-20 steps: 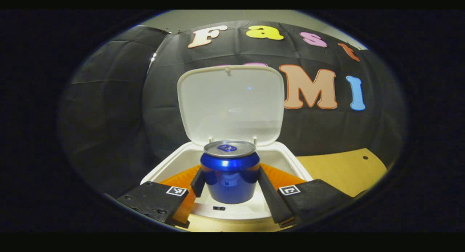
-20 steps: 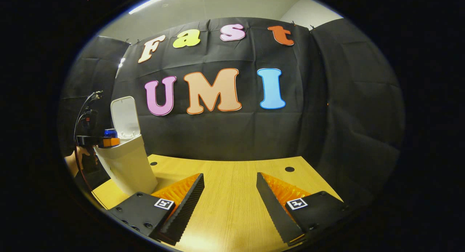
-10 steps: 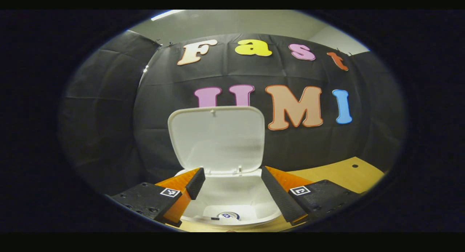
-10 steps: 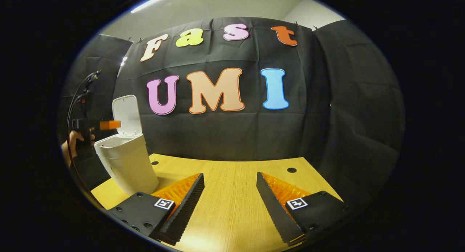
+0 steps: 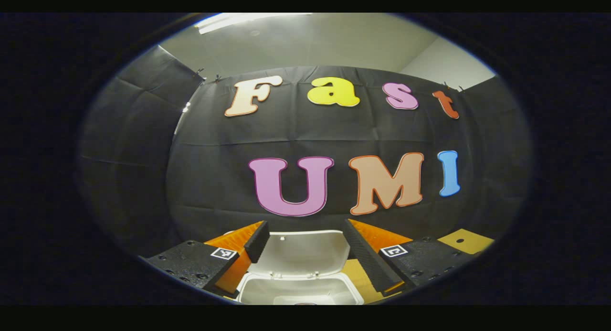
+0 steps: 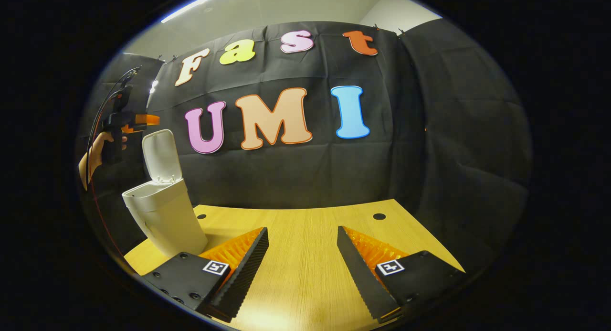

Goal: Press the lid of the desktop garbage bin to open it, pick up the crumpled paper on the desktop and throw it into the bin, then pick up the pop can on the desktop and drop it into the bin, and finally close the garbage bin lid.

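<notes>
The white desktop bin [image 5: 300, 291] stands below my left gripper [image 5: 304, 226], its lid [image 5: 300, 251] swung up and open. My left gripper is open with nothing between its fingers, held high over the bin. In the right gripper view the same bin [image 6: 167, 221] stands at the table's left end with its lid [image 6: 161, 155] upright. The left gripper [image 6: 142, 121] hangs above and just left of the lid top, held by a hand [image 6: 94, 155]. My right gripper [image 6: 301, 231] is open and empty, low over the wooden table [image 6: 305, 273].
The black cloth wall closes the back and both sides of the booth. Two small round holes [image 6: 379, 216] mark the table's far edge. A corner of the table [image 5: 465, 241] lies to the right of the bin.
The left gripper opened and let go of the blue can, which dropped into the bin. It then rose from the bin's mouth to above the lid. The right gripper barely moved.
</notes>
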Available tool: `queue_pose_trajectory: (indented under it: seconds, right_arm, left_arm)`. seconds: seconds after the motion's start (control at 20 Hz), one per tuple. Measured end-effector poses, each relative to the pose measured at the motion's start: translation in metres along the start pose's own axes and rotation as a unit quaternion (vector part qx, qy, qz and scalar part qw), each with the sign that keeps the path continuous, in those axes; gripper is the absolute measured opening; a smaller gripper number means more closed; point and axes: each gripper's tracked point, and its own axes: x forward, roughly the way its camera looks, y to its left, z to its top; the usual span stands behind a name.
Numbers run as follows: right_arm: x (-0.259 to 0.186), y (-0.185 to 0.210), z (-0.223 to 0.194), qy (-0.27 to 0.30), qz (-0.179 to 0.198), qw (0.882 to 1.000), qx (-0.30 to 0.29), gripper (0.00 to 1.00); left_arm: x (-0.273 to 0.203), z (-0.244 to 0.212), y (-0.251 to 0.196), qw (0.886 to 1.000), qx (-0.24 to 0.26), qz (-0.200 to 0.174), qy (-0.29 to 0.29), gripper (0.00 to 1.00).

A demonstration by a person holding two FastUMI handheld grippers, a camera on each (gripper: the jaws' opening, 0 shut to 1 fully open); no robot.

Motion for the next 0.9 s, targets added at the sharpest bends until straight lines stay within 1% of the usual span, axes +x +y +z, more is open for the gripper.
queue_pose_trajectory:
  seconds: [0.1, 0.15, 0.2, 0.25, 0.3, 0.35, 0.4, 0.45, 0.5, 0.6, 0.65, 0.7, 0.9]
  right_arm:
    - [-0.002, -0.003, -0.003, 0.003, -0.005, 1.000, 0.003, 0.96]
    - [-0.003, -0.004, -0.004, 0.004, -0.008, 1.000, 0.002, 0.96]
    - [-0.006, -0.005, -0.005, 0.005, -0.010, 1.000, 0.001, 0.96]
    - [-0.007, -0.006, -0.005, 0.006, -0.011, 1.000, 0.000, 0.96]
    - [-0.007, -0.007, -0.006, 0.007, -0.013, 1.000, -0.001, 0.96]
    - [-0.007, -0.007, -0.006, 0.006, -0.013, 1.000, -0.002, 0.96]
    - [-0.007, -0.006, -0.006, 0.007, -0.012, 1.000, -0.002, 0.96]
    - [-0.004, -0.005, -0.006, 0.008, -0.009, 1.000, -0.002, 0.96]
    - [-0.002, -0.003, -0.005, 0.010, -0.006, 1.000, -0.002, 0.96]
    - [0.001, 0.002, -0.007, 0.013, 0.005, 1.000, -0.004, 0.96]
    - [0.004, 0.006, -0.008, 0.017, 0.011, 1.000, -0.007, 0.96]
    - [0.006, 0.009, -0.009, 0.021, 0.019, 1.000, -0.011, 0.96]
    - [0.012, 0.023, -0.015, 0.036, 0.047, 0.998, -0.031, 0.96]
  left_arm:
    - [0.020, -0.002, 0.006, 1.000, -0.009, -0.002, 0.018, 0.97]
    - [0.029, -0.007, 0.009, 1.000, -0.005, -0.004, 0.028, 0.97]
    - [0.037, -0.017, 0.013, 0.999, -0.001, -0.001, 0.050, 0.97]
    - [0.041, -0.029, 0.015, 0.997, 0.002, -0.003, 0.071, 0.93]
    - [0.040, -0.042, 0.015, 0.995, 0.001, -0.004, 0.095, 0.97]
    - [0.029, -0.042, 0.014, 0.994, 0.002, -0.003, 0.105, 0.92]
    - [0.029, -0.032, 0.013, 0.997, 0.000, -0.006, 0.081, 0.96]
    - [0.023, -0.034, 0.009, 0.997, -0.004, -0.013, 0.082, 0.94]
    - [0.016, -0.039, 0.009, 0.996, 0.001, -0.012, 0.091, 0.93]
    - [-0.003, -0.042, 0.005, 0.996, 0.005, -0.013, 0.083, 0.96]
    - [-0.016, -0.044, 0.004, 0.996, 0.002, -0.012, 0.083, 0.95]
    - [-0.026, -0.046, 0.003, 0.997, 0.002, -0.010, 0.079, 0.95]
    - [-0.072, -0.077, -0.003, 0.995, 0.000, -0.002, 0.095, 0.95]
